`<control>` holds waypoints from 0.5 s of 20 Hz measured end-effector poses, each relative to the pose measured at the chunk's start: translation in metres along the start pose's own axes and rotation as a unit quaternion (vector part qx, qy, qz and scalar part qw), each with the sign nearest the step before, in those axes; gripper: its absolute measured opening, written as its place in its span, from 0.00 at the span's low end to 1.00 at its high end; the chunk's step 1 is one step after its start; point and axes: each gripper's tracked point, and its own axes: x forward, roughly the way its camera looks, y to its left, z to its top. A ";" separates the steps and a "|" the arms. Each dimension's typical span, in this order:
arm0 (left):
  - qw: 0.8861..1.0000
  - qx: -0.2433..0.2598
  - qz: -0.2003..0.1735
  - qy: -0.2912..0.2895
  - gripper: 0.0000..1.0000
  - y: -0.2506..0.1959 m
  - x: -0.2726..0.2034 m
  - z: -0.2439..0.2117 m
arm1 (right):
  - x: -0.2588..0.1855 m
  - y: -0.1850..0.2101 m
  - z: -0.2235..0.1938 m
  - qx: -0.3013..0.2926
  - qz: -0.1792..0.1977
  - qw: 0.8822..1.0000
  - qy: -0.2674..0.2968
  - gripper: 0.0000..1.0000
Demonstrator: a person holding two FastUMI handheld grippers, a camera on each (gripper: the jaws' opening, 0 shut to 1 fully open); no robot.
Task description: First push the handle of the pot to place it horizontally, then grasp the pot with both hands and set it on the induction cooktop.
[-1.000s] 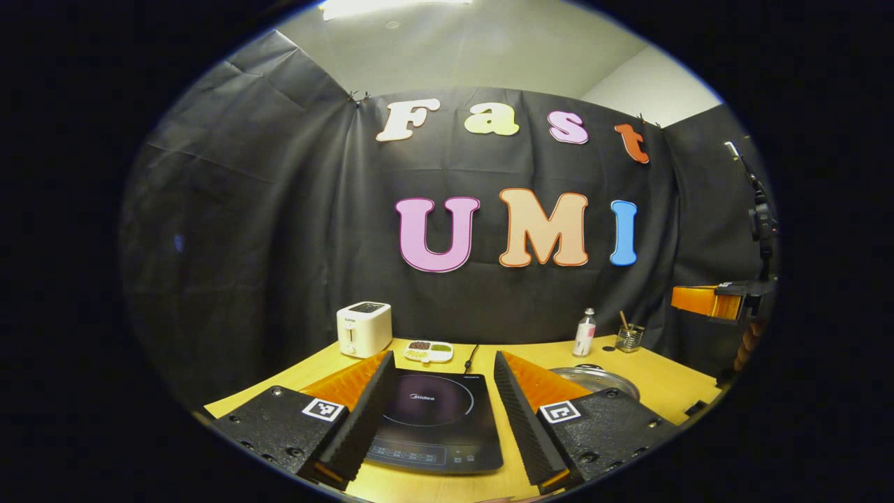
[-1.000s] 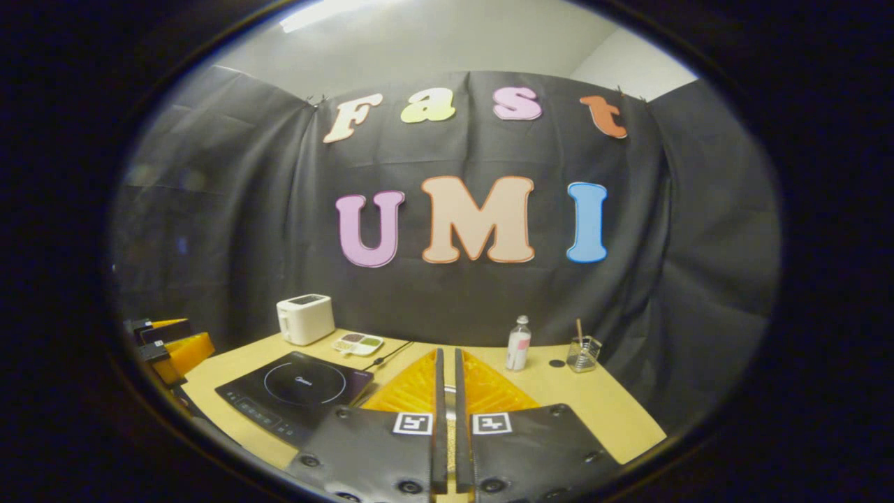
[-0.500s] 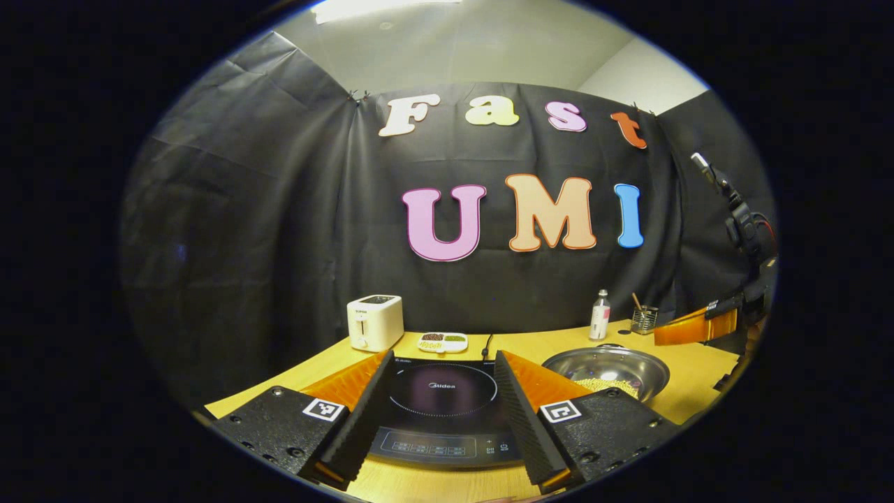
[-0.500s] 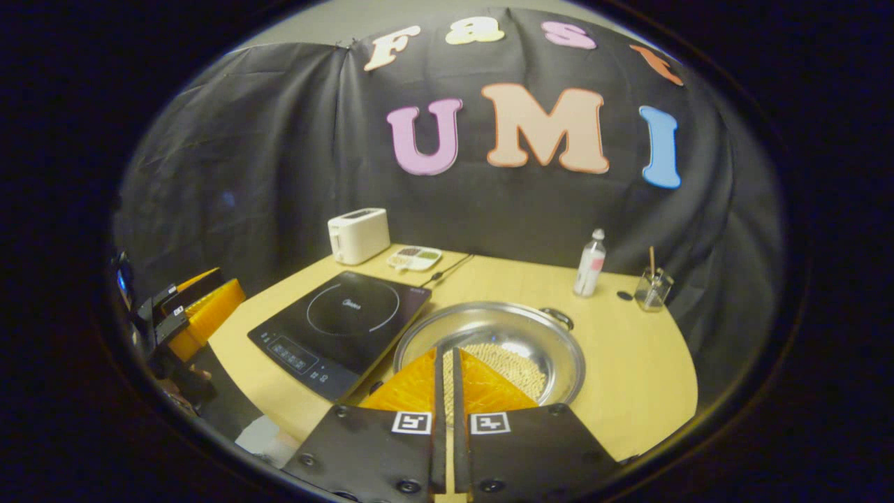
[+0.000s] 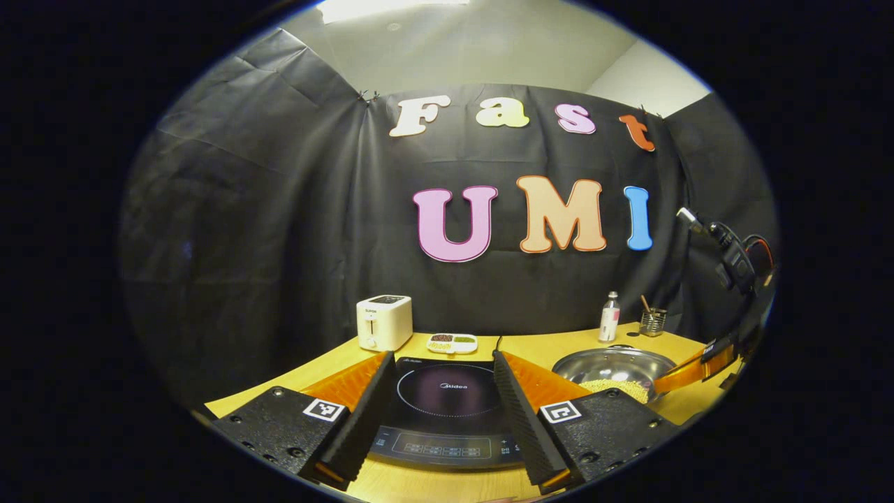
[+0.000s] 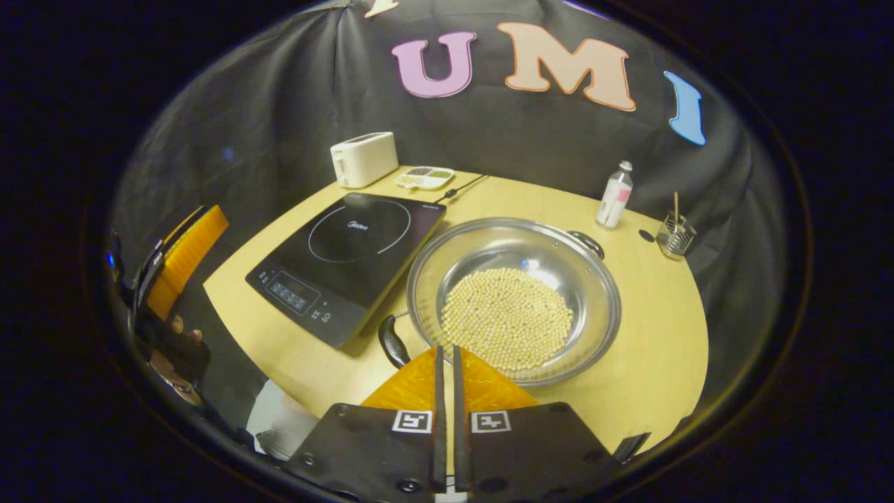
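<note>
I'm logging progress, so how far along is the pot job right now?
Nothing looks done: the pot of beans sits on the table beside the induction cooktop. In hand: the shut right gripper hovers near the pot handle. Left: pushing the handle, then the two-handed lift.

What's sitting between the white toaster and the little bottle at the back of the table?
In the right gripper view, a small divided dish lies right beside the toaster; a black cord follows, then bare tabletop up to the bottle.

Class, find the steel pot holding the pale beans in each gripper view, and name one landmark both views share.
Left gripper view: the pot sits low right, beside the induction cooktop.
Right gripper view: the pot lies centre, right of the cooktop.
Shared landmark: the white toaster at the table's back.
</note>
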 end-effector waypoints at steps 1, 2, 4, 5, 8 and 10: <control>1.000 0.001 -0.002 0.005 0.86 0.001 0.001 -0.004 | 0.002 0.003 0.000 0.001 -0.001 1.000 0.004 0.06; 1.000 0.002 -0.003 0.006 0.86 0.002 0.002 -0.006 | 0.005 0.006 -0.004 -0.002 -0.004 1.000 0.010 0.06; 1.000 0.003 -0.003 0.009 0.87 0.004 0.003 -0.007 | 0.013 0.005 -0.015 -0.018 -0.017 0.999 0.024 0.06; 1.000 0.004 -0.001 0.008 0.86 0.006 0.004 -0.007 | 0.018 0.004 -0.021 -0.024 -0.025 0.999 0.034 0.06; 1.000 0.006 0.001 0.006 0.86 0.008 0.005 -0.006 | 0.027 0.002 -0.038 -0.027 -0.041 0.997 0.059 0.06; 1.000 0.004 -0.005 0.008 0.86 0.004 0.006 -0.010 | 0.033 0.002 -0.044 -0.033 -0.046 0.996 0.071 0.06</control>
